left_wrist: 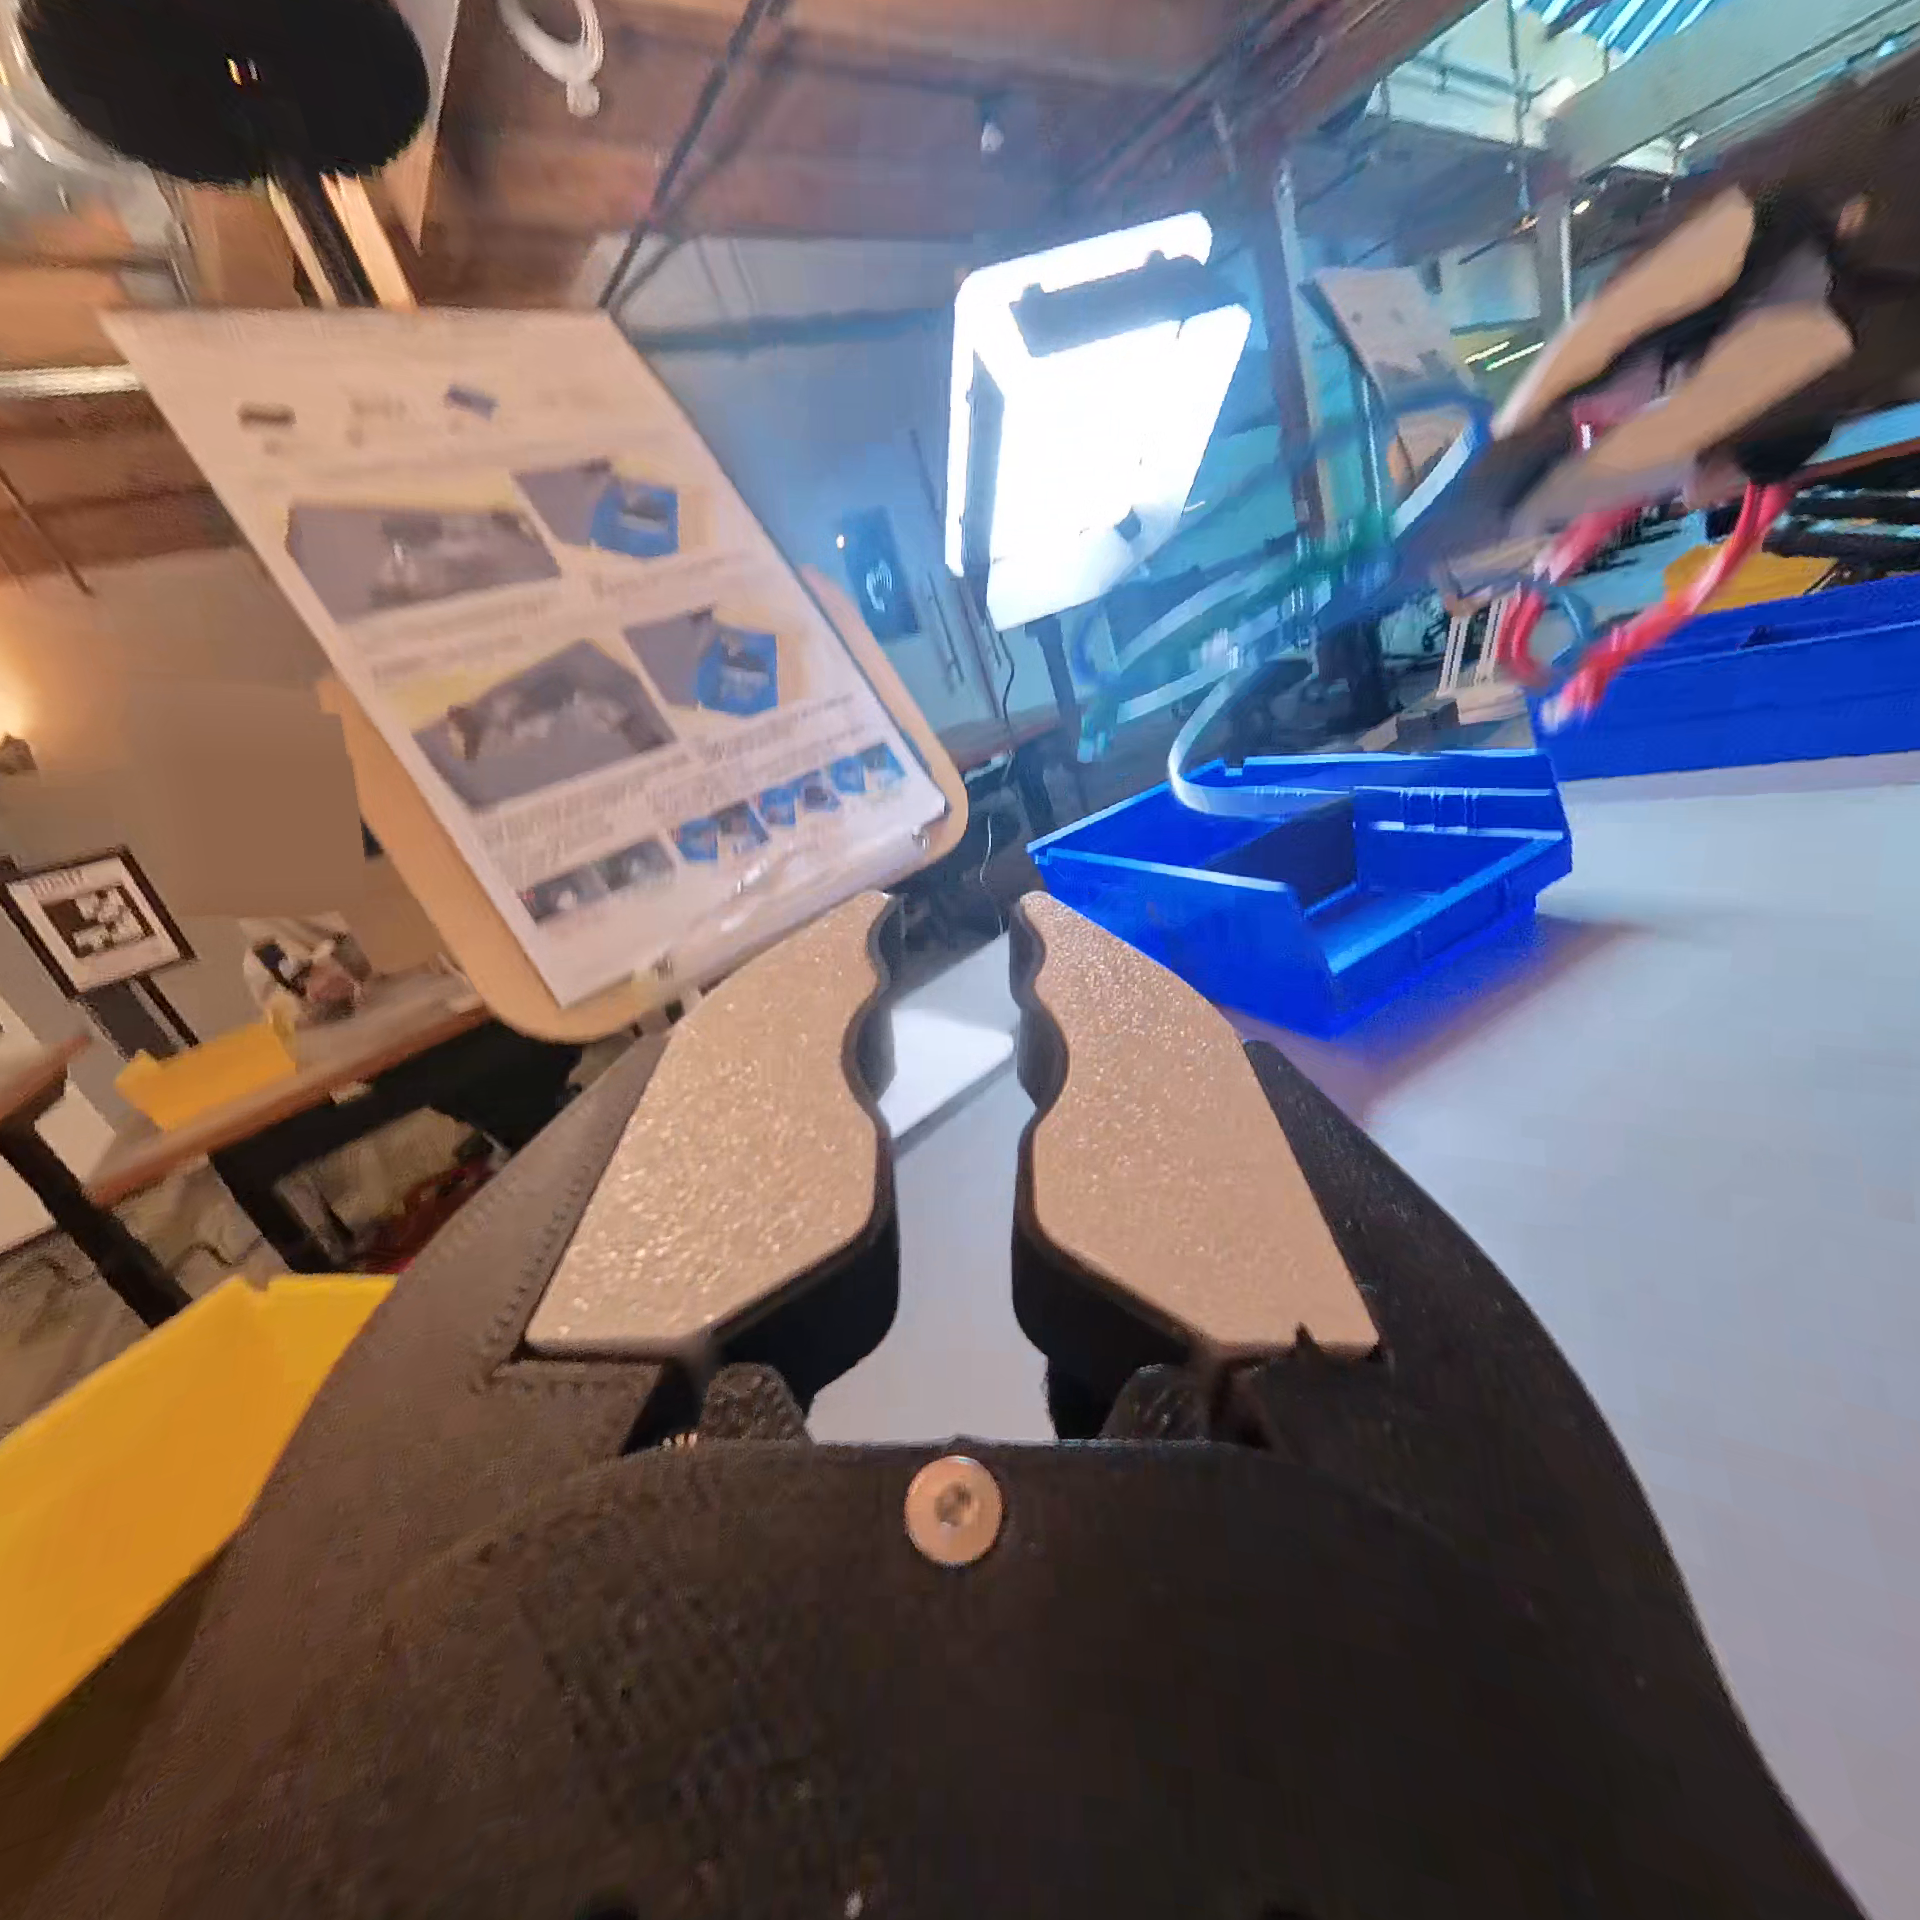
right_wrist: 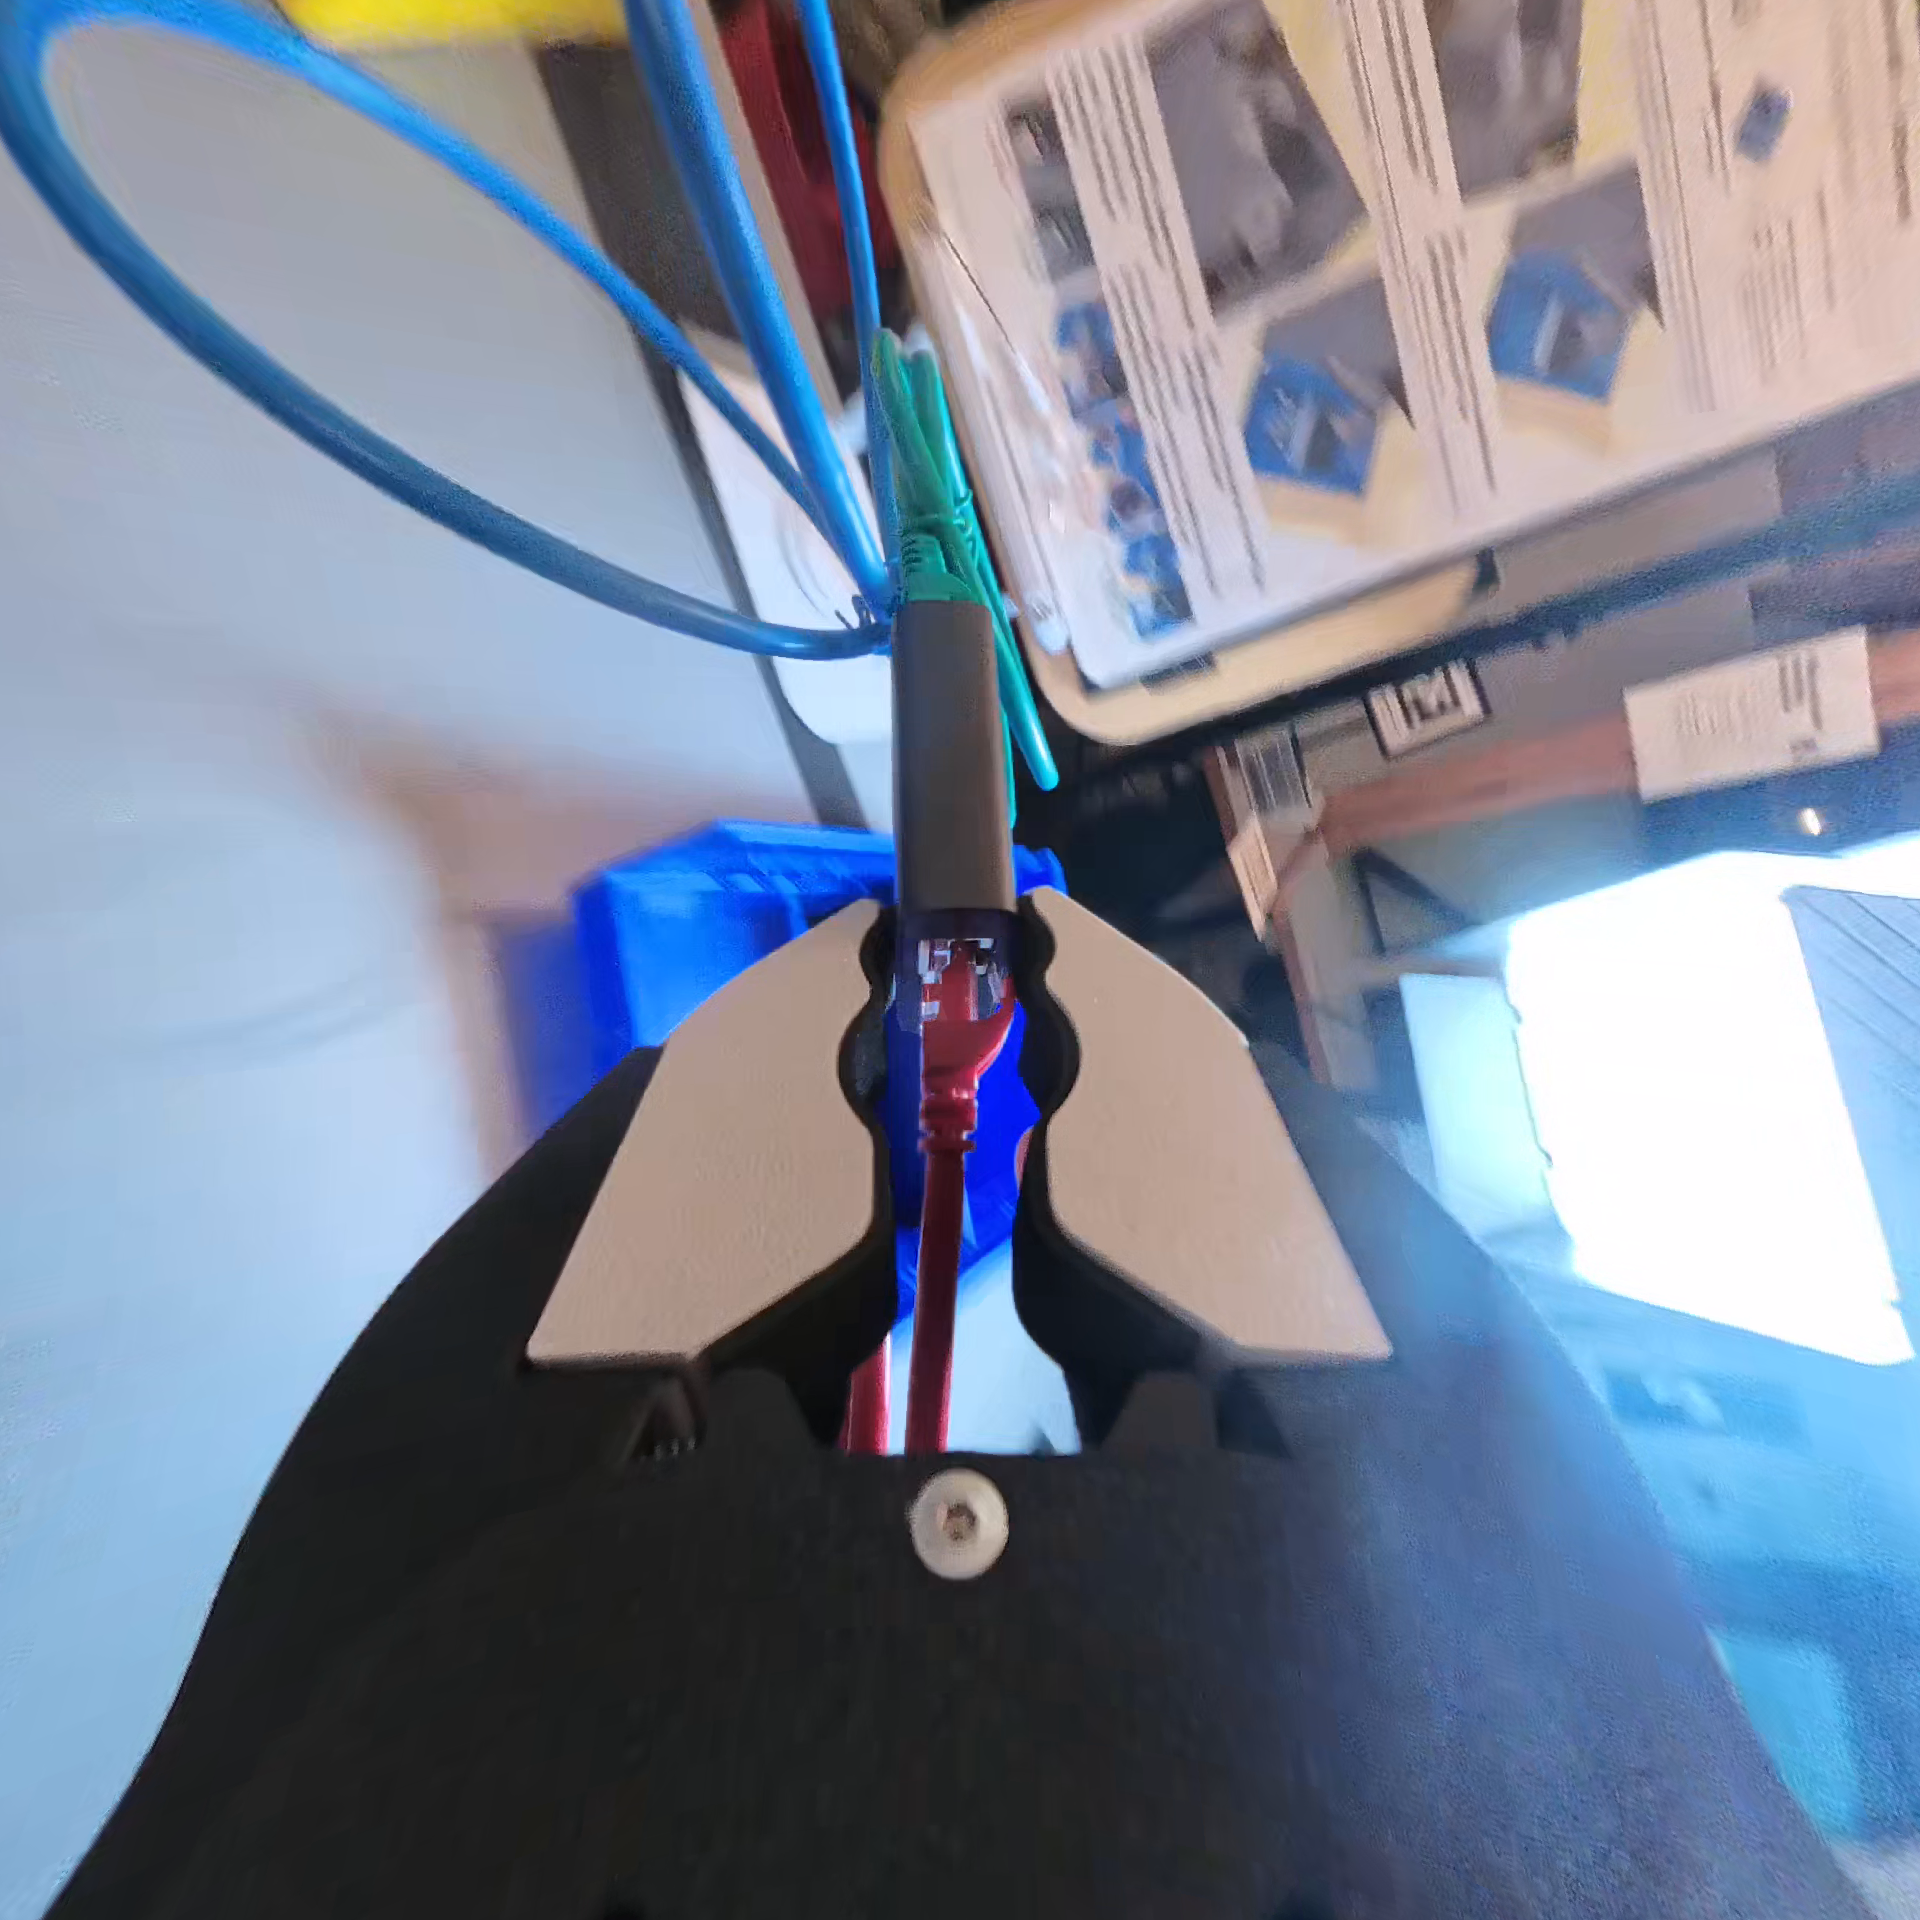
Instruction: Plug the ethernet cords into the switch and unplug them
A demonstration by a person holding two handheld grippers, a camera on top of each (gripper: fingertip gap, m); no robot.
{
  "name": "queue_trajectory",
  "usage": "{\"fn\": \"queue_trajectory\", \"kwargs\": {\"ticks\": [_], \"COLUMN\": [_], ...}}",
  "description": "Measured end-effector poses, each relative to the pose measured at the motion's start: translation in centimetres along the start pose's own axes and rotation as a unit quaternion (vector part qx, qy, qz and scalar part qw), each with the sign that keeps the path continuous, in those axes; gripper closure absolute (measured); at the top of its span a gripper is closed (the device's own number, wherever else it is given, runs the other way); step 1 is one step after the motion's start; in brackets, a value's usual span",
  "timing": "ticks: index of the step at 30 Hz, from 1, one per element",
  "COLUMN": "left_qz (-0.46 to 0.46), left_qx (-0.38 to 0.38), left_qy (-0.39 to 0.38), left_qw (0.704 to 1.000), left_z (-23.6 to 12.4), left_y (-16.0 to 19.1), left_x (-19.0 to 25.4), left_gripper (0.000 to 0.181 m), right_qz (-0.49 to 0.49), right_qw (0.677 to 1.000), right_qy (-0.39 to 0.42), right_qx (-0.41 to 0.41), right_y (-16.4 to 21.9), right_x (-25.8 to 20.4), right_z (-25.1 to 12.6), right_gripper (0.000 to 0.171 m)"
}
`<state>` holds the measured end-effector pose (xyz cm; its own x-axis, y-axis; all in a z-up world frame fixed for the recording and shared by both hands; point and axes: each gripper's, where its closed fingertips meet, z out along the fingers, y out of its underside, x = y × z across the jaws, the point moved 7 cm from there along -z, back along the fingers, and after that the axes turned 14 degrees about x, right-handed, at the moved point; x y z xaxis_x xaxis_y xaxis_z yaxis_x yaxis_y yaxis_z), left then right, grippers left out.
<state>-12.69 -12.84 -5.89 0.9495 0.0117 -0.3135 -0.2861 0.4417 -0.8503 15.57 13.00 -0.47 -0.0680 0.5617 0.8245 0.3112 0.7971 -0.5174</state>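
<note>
Gripping the dark grey switch [right_wrist: 954, 758] by its near end, the right tongs [right_wrist: 956, 935] hold it edge-on at the centre of the right wrist view, lifted clear of the surface. A red ethernet cord [right_wrist: 951, 1101] is seated in a port right at the tong tips, its boot and cable running back down between the fingers toward the bottom of the frame. At the far end of the switch a green cord [right_wrist: 920, 499] is plugged in, and blue cords [right_wrist: 416, 457] loop away to the upper left. Behind and below sits a blue bin [right_wrist: 727, 904], blurred by motion.

In the left wrist view the left tongs [left_wrist: 951, 987] stand narrow with a slim gap and nothing between them, low over the pale grey surface [left_wrist: 1558, 1195]. The same blue bin [left_wrist: 1299, 883] lies at centre right with a white flat cable [left_wrist: 1216, 717] draped into it; the right tongs [left_wrist: 1662, 395] show blurred at upper right, red cords [left_wrist: 1662, 613] dangling beneath. An instruction board [left_wrist: 540, 644] leans at upper left, a yellow bin [left_wrist: 156, 1455] fills the lower left corner, and a second blue bin [left_wrist: 1766, 675] sits at the right edge.

With cords already seated, the unplugging step appears to be in hand. Next, the left tongs would likely need to travel to a connector, pinch its boot and latch tab, and pull straight out while the right tongs brace the switch.
</note>
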Motion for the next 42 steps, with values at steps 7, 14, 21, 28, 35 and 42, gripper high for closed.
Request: {"fn": "queue_trajectory", "kwargs": {"ticks": [7,14,21,28,35,42], "left_qz": [-0.032,-0.010,-0.014,0.001,0.006,0.000], "left_qx": [-0.080,-0.112,-0.129,-0.138,-0.137,-0.149], "left_qy": [0.047,0.074,0.084,0.105,0.108,0.110], "left_qw": [0.995,0.991,0.988,0.985,0.985,0.983], "left_z": [-0.7,-1.0,-1.1,-1.1,-1.1,-1.1], "left_y": [5.1,7.1,8.5,8.9,8.8,9.6], "left_x": [1.9,3.3,3.5,4.5,4.8,4.8], "left_gripper": [0.155,0.154,0.155,0.155,0.156,0.157], "right_qz": [-0.124,-0.201,-0.308,-0.322,-0.346,-0.303], "right_qw": [0.946,0.855,0.786,0.735,0.714,0.727], "right_qy": [0.001,-0.079,-0.215,-0.307,-0.322,-0.316], "right_qx": [-0.301,-0.471,-0.491,-0.512,-0.517,-0.528], "right_y": [5.9,14.6,18.2,18.0,17.3,13.8], "right_x": [13.5,13.9,6.3,5.2,5.1,11.7], "right_z": [2.2,11.2,19.0,20.7,19.2,15.9], "right_gripper": [0.150,0.150,0.148,0.145,0.145,0.150]}}
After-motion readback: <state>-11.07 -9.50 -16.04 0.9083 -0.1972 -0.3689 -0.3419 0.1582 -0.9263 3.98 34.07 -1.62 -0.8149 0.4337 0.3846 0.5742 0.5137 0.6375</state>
